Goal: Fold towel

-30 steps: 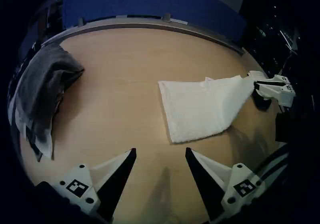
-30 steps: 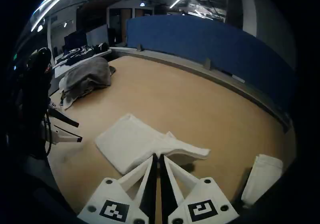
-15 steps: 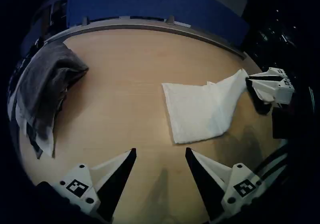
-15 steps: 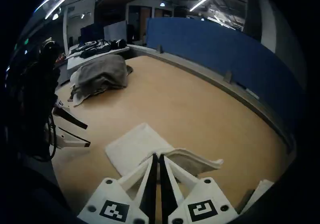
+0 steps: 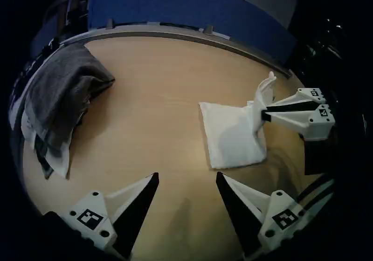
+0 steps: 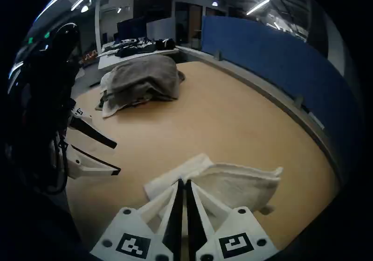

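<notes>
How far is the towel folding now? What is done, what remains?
Done: part of the white towel lies flat on the table. In hand: the right tongs pinch its edge, lifted above that part. Left: lay the edge down and smooth it; the left tongs are open, holding nothing.

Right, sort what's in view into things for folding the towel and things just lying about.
For the job: white terry towel, pinched by the shut right tongs; open left tongs; light wooden table.
Lying about: heap of grey cloth; blue fabric partition.
</notes>
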